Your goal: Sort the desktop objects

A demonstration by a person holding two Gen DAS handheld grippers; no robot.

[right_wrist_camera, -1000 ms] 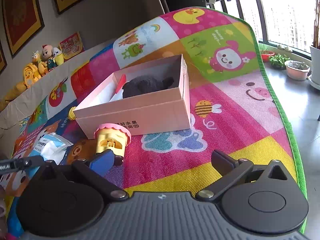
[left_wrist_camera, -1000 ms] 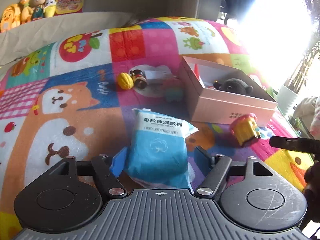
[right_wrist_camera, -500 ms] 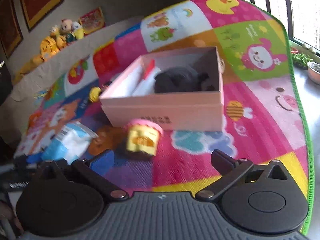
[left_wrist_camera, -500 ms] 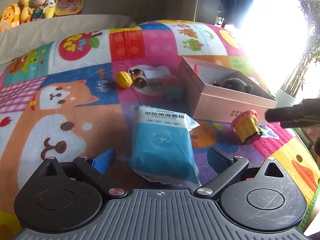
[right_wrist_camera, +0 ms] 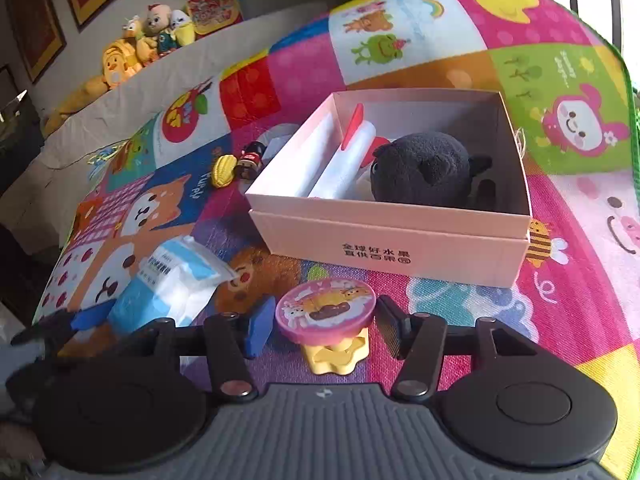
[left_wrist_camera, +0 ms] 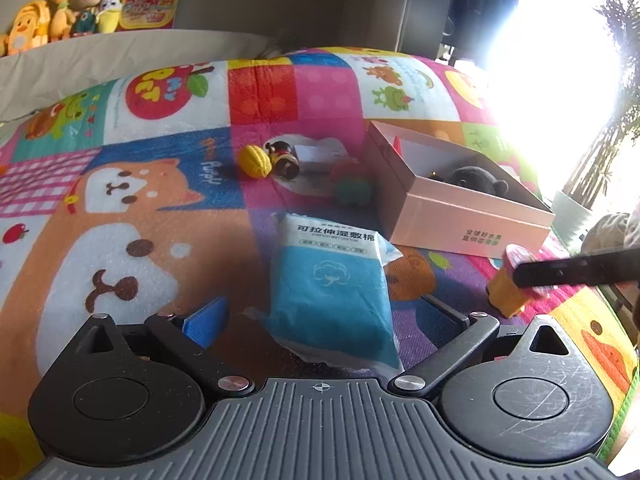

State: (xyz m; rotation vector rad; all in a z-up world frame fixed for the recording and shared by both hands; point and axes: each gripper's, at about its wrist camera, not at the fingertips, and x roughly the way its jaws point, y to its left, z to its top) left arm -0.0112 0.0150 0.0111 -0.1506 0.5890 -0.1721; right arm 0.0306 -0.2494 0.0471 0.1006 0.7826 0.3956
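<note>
A small yellow toy cup with a round pink lid [right_wrist_camera: 326,314] stands on the colourful play mat, just in front of the pink box [right_wrist_camera: 392,236]. My right gripper [right_wrist_camera: 324,326] is around it with its jaws closing, and both pads meet the lid's rim. In the left wrist view one right finger [left_wrist_camera: 576,272] lies as a dark bar across the toy cup [left_wrist_camera: 506,294]. A blue and white cotton pack [left_wrist_camera: 332,280] lies flat between the wide open fingers of my left gripper [left_wrist_camera: 322,314], touching neither pad. The box holds a black plush [right_wrist_camera: 420,168] and a white roll [right_wrist_camera: 344,164].
Behind the pack lie a yellow corn-shaped toy [left_wrist_camera: 255,161], a small dark figurine [left_wrist_camera: 286,160], a white card [left_wrist_camera: 316,154] and a green ball [left_wrist_camera: 354,188]. Plush toys [left_wrist_camera: 60,16] line the sofa back. The mat's green edge [right_wrist_camera: 634,128] runs along the right.
My left gripper opened fully off the pack, which now lies flat on the mat. My right gripper swung over to the toy cup and closed in around its lid.
</note>
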